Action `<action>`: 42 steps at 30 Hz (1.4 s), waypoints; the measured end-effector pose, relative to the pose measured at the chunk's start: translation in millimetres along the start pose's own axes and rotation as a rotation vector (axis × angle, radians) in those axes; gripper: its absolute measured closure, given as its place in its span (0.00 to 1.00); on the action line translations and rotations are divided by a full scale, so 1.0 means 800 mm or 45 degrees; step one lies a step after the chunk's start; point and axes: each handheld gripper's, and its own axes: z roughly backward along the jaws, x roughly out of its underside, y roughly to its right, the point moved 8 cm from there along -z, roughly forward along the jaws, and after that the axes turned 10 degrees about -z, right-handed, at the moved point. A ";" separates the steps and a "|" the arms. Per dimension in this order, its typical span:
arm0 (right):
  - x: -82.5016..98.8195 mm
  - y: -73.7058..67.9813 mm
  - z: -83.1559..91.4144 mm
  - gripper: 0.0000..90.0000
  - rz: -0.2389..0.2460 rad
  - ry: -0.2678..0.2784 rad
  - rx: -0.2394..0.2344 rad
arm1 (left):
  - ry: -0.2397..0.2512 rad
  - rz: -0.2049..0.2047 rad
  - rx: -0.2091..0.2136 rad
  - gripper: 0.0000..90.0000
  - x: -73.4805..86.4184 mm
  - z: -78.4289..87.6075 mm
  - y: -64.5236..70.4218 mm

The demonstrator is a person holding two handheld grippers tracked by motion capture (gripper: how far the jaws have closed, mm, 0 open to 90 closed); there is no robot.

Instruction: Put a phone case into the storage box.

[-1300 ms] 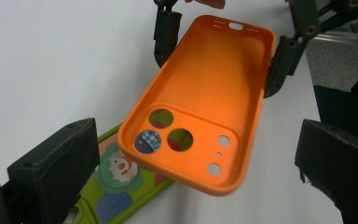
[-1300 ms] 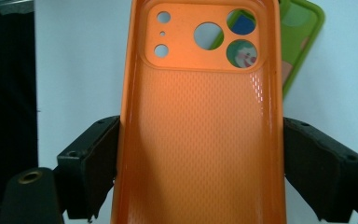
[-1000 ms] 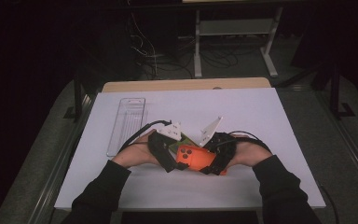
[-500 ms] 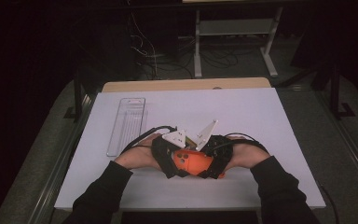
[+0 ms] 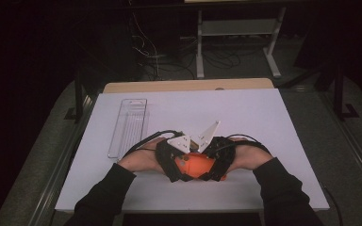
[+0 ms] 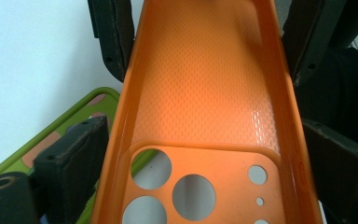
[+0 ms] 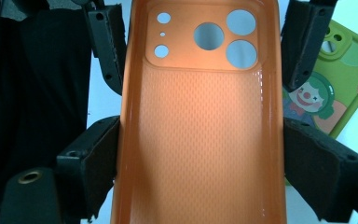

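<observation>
Both claws on the orange case, near edge of the surface

High view: my left claw (image 5: 181, 162) and right claw (image 5: 212, 162) meet at the near middle of the white surface (image 5: 264, 122), the case (image 5: 195, 165) between them; a clear tray (image 5: 128, 127) lies well apart to the left. Left claw view: my jaws have just been closing and now flank the case (image 6: 200, 93) at its camera-hole end, pads against its sides; a green case (image 6: 81, 116) lies beneath. Right claw view: jaws fairly wide yet pressed on the sides of the plain end, the green case (image 7: 340, 74) just beside. I judge the two-claw grip done; whatever fitting or placing follows is left.
</observation>
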 end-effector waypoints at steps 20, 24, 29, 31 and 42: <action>0.001 0.000 -0.001 0.16 0.005 -0.007 -0.008 | 0.000 -0.012 0.053 0.17 0.003 -0.001 0.002; 0.003 -0.001 -0.003 0.16 -0.008 -0.004 -0.024 | -0.007 -0.006 0.062 0.17 0.004 -0.002 0.003; 0.006 0.001 -0.002 0.11 -0.051 0.017 -0.046 | -0.022 -0.006 0.038 0.17 0.006 -0.001 0.000; 0.004 0.004 0.001 0.06 -0.077 0.055 -0.056 | -0.021 0.004 0.027 0.17 0.006 0.000 -0.001; 0.014 0.033 0.028 0.03 -0.230 0.173 0.041 | -0.020 0.176 -0.083 0.17 0.018 0.002 -0.013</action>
